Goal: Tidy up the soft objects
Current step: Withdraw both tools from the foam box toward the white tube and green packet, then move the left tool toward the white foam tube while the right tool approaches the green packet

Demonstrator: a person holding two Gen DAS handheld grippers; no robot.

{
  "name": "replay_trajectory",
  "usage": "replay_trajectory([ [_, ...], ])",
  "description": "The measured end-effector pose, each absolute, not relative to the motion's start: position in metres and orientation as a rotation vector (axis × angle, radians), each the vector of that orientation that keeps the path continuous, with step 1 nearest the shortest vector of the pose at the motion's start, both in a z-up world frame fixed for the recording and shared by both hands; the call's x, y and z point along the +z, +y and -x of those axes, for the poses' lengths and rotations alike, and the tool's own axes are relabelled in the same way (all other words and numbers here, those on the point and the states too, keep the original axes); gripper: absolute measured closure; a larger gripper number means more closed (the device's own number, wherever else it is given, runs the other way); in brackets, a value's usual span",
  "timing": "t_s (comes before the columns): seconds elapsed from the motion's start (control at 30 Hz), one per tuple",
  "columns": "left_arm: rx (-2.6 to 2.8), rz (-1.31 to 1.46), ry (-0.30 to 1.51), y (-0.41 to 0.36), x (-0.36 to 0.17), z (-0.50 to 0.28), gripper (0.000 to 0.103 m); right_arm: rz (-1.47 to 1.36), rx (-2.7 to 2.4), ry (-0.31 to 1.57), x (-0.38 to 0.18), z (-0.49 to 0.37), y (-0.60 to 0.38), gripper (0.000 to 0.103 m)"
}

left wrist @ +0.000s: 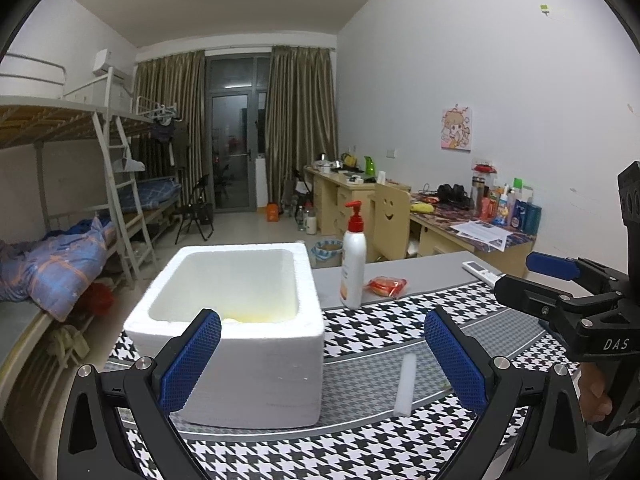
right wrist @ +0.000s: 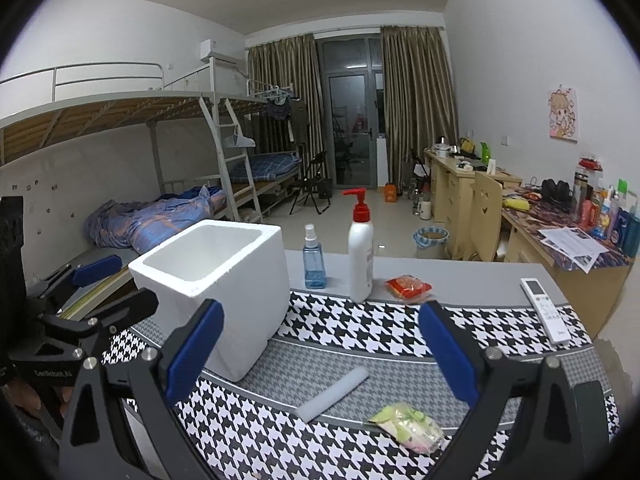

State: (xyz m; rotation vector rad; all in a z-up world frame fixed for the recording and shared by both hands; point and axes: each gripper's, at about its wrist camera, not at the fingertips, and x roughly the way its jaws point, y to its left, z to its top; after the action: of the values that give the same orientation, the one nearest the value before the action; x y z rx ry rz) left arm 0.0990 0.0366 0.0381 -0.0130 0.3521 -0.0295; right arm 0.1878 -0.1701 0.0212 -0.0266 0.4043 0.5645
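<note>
A big bunk bed (right wrist: 120,120) fills the upper left of the right wrist view. The counter (right wrist: 460,276) runs across the middle, with a black and white cloth (right wrist: 360,328) on it. A white foam box (right wrist: 224,280) sits open at the left of the middle, and something pale yellow (left wrist: 232,320) lies in its bottom.

Right of the box stand a white pump bottle (right wrist: 361,252) and a blue spray bottle (right wrist: 314,258). A red soft packet (right wrist: 408,286) lies just beside the pump bottle. A white remote (right wrist: 546,310) lies at the far right.

Low in the middle lie a pale foam stick (right wrist: 334,394) and a green soft packet (right wrist: 408,426).

The left gripper (left wrist: 322,354) has its jaws wide open and holds nothing. The right gripper (right wrist: 320,354) is wide open too, and holds nothing.
</note>
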Motion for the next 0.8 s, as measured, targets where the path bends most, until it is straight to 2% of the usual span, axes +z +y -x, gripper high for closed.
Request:
replay_trajectory([
  [0.8,-0.115,0.022,0.372,0.01,0.021,-0.107,0.001,0.003,0.485,0.451,-0.008,-0.18,-0.2,0.003],
])
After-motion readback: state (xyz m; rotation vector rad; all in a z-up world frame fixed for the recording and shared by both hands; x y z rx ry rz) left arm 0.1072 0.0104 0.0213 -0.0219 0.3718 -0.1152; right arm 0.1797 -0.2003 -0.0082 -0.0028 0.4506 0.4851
